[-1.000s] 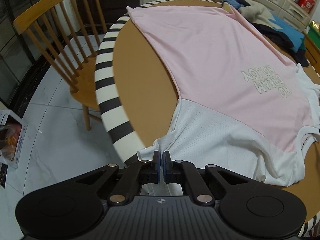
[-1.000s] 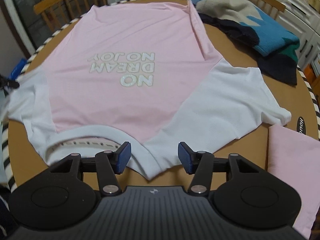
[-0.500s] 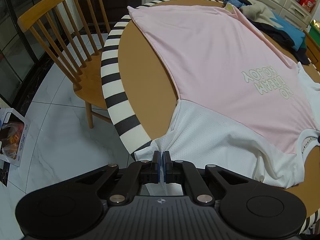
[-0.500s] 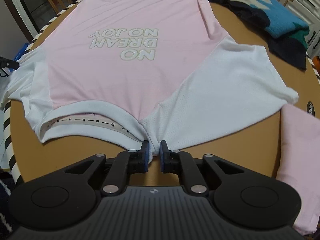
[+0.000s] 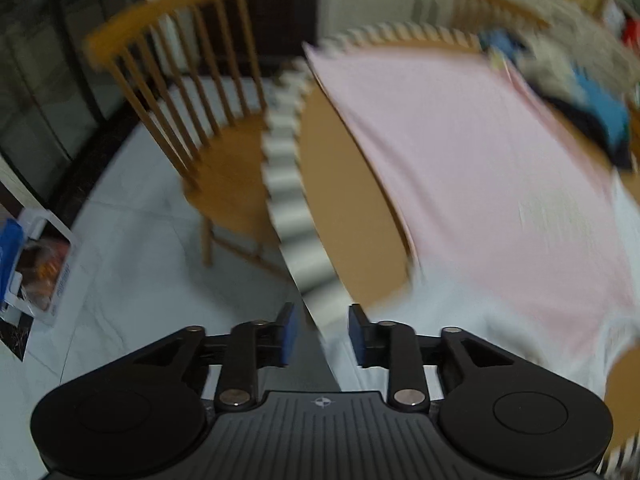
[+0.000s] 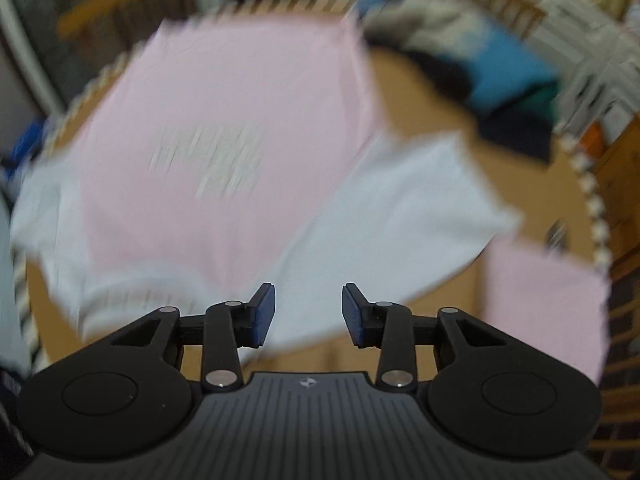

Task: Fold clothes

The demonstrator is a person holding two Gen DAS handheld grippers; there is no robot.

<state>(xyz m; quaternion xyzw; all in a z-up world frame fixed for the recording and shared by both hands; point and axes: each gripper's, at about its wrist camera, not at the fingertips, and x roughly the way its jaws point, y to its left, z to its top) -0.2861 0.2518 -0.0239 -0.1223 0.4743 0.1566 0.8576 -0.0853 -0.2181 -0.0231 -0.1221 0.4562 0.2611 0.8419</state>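
Note:
A pink T-shirt (image 5: 480, 184) with white sleeves lies spread flat on the round wooden table (image 5: 344, 208); both views are motion-blurred. My left gripper (image 5: 322, 334) hangs above the table's striped rim by the near white sleeve (image 5: 440, 320). Its jaws are opening, and the blue pads stand apart without pressing on cloth. In the right wrist view the T-shirt (image 6: 224, 120) shows its pale print. My right gripper (image 6: 308, 316) hovers over the white shoulder cloth (image 6: 400, 208) near the collar. Its jaws are also opening and grip nothing.
A wooden spindle chair (image 5: 192, 112) stands left of the table. A pile of dark, blue and beige clothes (image 6: 480, 68) lies at the table's far right. A folded pink garment (image 6: 548, 308) rests at its right edge. A box (image 5: 36, 264) sits on the marble floor.
Both grippers were shut on the shirt half a second ago, the left on the sleeve, the right by the collar. Both have let go, opened and risen; the shirt lies back down.

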